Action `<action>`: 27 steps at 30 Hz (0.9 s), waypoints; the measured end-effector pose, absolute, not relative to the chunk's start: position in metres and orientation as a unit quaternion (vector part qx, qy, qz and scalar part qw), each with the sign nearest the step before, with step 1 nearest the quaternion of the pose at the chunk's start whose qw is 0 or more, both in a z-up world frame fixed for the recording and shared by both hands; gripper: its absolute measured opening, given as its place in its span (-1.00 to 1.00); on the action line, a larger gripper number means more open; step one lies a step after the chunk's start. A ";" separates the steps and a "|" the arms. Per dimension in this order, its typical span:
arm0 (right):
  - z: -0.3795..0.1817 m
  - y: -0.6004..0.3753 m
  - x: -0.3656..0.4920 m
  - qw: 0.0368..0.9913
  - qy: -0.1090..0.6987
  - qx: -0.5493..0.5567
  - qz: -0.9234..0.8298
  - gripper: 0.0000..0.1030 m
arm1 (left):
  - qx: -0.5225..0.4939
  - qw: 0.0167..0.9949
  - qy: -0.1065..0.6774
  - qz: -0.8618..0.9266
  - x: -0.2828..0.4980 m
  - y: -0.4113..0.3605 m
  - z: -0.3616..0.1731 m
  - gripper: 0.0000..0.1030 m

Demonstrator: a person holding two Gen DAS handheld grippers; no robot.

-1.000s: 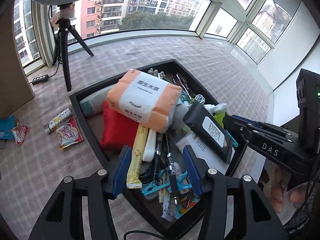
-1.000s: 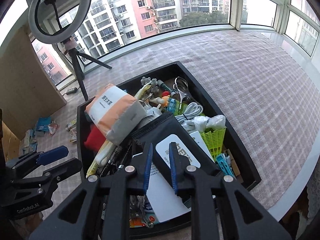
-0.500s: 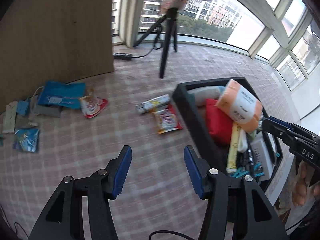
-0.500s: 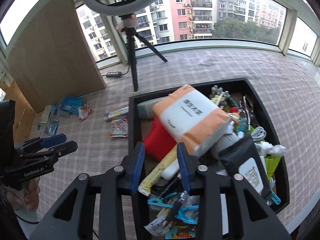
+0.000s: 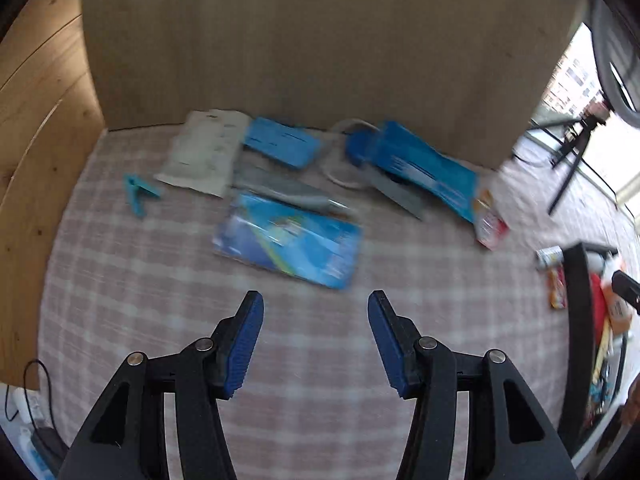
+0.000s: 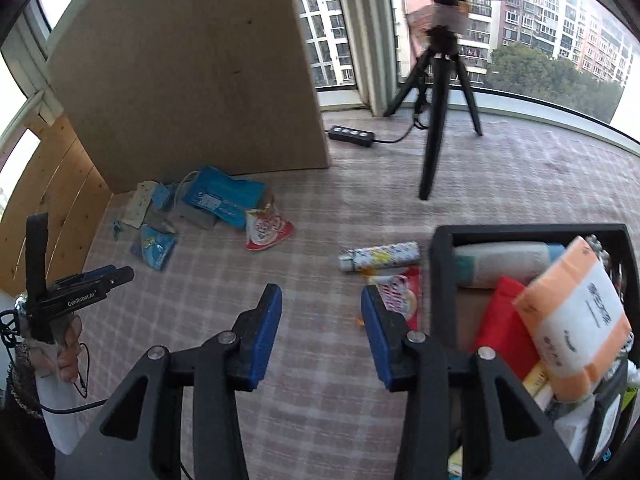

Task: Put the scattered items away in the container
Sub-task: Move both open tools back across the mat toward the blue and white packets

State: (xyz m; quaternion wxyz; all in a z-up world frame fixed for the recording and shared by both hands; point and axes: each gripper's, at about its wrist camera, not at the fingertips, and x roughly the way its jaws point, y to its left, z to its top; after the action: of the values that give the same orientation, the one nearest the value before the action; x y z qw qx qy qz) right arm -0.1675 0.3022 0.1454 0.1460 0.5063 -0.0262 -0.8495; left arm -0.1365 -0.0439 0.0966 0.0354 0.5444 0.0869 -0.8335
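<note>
My left gripper (image 5: 316, 304) is open and empty, just short of a flat blue packet (image 5: 288, 246) on the checked cloth. Behind it lie a white packet (image 5: 202, 156), a blue box (image 5: 282, 142), a long blue package (image 5: 424, 166), a grey pen-like item (image 5: 288, 192) and a teal clip (image 5: 138, 194). My right gripper (image 6: 320, 300) is open and empty beside the black container (image 6: 442, 280), which is piled with items, an orange-white tissue pack (image 6: 576, 316) on top. A patterned tube (image 6: 380, 257) and a red snack packet (image 6: 402, 292) lie left of the container.
A cardboard panel (image 6: 192, 68) and wooden boards (image 6: 52, 196) wall in the far-left corner. A tripod (image 6: 434, 100) and a black power strip (image 6: 351, 136) stand by the window. Another red-white snack bag (image 6: 268, 227) lies mid-floor. The left gripper also shows in the right wrist view (image 6: 96, 276).
Both grippers swung left, away from the container. The left one now faces the blue items in the corner. The right gripper's jaws opened wider.
</note>
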 end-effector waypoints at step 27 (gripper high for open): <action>0.070 0.164 -0.305 0.104 -0.052 0.525 -0.843 -0.21 | 0.509 0.128 0.182 -0.831 -0.245 -0.188 0.053 -0.17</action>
State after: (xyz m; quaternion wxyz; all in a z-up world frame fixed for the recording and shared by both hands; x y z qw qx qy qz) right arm -0.3055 0.1642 0.0700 0.1040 0.5248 -0.0523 -0.8433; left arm -0.2445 -0.1880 0.0534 0.1280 0.5091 0.1818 -0.8315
